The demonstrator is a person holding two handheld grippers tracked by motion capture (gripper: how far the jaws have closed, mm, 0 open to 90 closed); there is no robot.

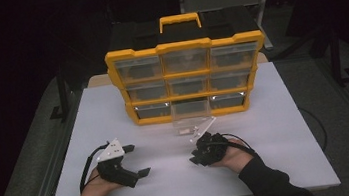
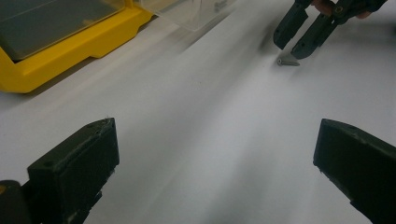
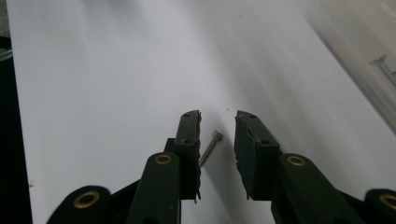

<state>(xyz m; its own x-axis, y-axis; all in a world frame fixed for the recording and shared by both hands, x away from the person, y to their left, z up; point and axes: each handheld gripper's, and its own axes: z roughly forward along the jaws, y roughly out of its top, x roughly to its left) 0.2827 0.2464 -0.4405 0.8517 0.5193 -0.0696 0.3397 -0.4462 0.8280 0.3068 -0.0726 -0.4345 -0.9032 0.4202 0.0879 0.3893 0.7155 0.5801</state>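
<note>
Straddling a screw (image 3: 209,147) on the table (image 1: 277,130), the right gripper (image 3: 218,122) has jaws narrowly apart, pads not pressing it (screw lies flat, just in front of the organizer's (image 1: 188,78) pulled-out drawer (image 1: 191,116)). Left gripper (image 1: 139,159) sits left of that drawer, jaws wide apart, holding nothing.

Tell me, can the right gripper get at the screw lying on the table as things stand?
Probably yes. The right gripper has its jaws slightly apart on either side of the screw, which lies loose on the bare white table with nothing in the way.
</note>
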